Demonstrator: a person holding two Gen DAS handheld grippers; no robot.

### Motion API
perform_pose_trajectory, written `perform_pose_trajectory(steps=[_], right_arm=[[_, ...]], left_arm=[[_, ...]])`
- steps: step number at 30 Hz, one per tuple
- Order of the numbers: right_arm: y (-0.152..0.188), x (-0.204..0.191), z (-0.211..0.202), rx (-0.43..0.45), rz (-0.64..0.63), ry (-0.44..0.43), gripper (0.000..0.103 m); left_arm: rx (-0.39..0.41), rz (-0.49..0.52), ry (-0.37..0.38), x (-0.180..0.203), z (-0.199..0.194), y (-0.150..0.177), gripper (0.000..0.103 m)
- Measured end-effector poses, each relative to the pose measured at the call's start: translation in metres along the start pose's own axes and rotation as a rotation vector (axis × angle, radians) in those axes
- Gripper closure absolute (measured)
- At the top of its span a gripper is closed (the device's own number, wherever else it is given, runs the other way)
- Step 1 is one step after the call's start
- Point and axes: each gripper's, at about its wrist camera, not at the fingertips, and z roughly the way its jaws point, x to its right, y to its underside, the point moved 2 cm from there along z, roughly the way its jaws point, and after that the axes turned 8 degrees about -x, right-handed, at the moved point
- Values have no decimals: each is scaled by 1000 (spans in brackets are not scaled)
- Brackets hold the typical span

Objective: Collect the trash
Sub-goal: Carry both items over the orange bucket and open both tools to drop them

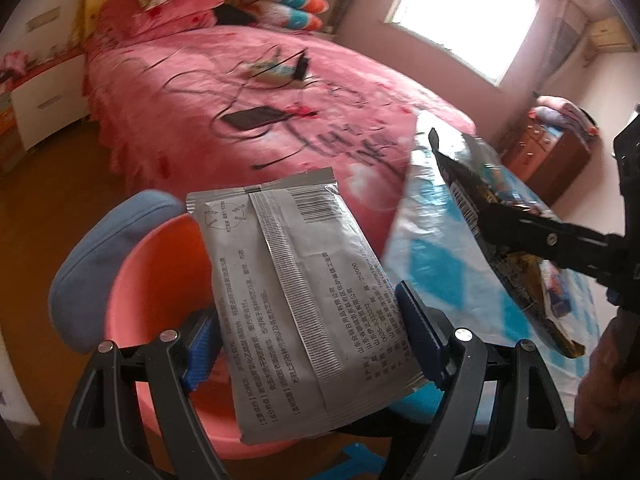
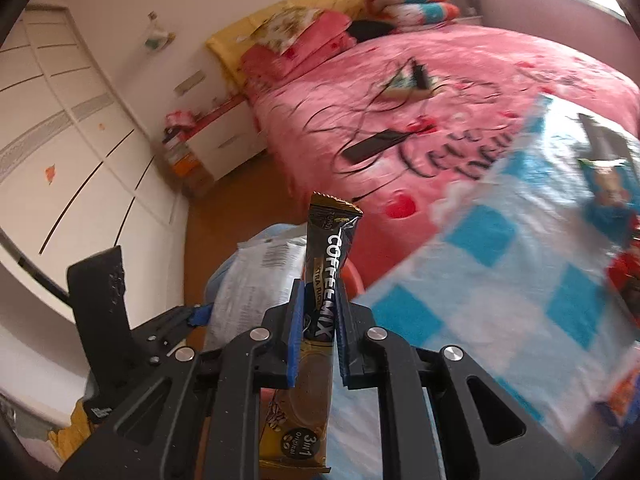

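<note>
My left gripper (image 1: 308, 344) is shut on a grey foil packet (image 1: 296, 292) with printed text and a barcode. It holds the packet over a pink plastic basin (image 1: 160, 292) on the floor. My right gripper (image 2: 318, 320) is shut on a black and gold Coffeemix sachet (image 2: 326, 280), held upright. The right gripper also shows in the left wrist view (image 1: 500, 216), holding the sachet (image 1: 468, 184) above the table. The grey packet (image 2: 256, 276) and the left gripper's fingers (image 2: 200, 314) show in the right wrist view, just left of the sachet.
A table with a blue and white checked cloth (image 1: 440, 264) stands on the right with wrappers on it (image 2: 612, 184). A pink bed (image 1: 248, 92) with cables and a phone lies behind. A blue chair back (image 1: 108, 232) is beside the basin. White wardrobes (image 2: 60, 128) line the left wall.
</note>
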Motion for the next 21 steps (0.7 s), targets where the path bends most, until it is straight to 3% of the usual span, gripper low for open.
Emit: perform_pose_trajectory(steps=[12,13,14,16,21], right_arm=[[-6,-26,57,-72,-42,-35,84],[-6,-25,57,-67,-34,-41,74],[-6,-23,56,-58,-26,-34,59],[-4,-21,48,-25,-22,-12,44],[0,-12,24,46,-19,50,30]], left_arm=[[-8,-70,-167,-42,8,5,20],[-6,-75,-186,-44,7,5,20],[-2,-78,-198,-45,6,4,20],[3,-77,-213,-45,5,3,19],[13,-55,-262,-38,0,-2,19]])
